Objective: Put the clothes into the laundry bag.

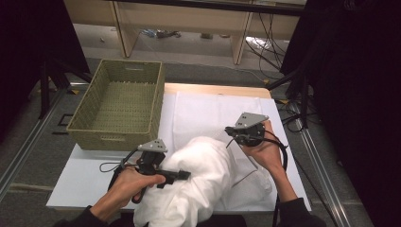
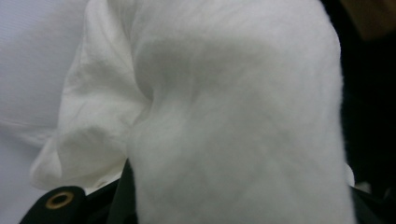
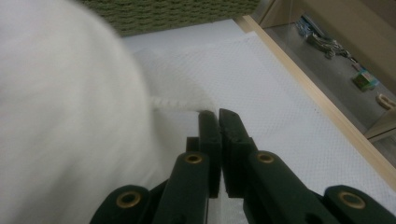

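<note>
In the high view, a bulky white fluffy cloth bundle is seen at lower centre on a white table. The left gripper is pushed into its side; the right gripper is held at its upper right edge. A green woven rectangular basket at upper left holds nothing.

In the left gripper view, the bundle is wedged between partly spread jaws.

In the right gripper view, the right gripper is seen with jaws closed together, apparently pinching a thin cloth edge.
</note>
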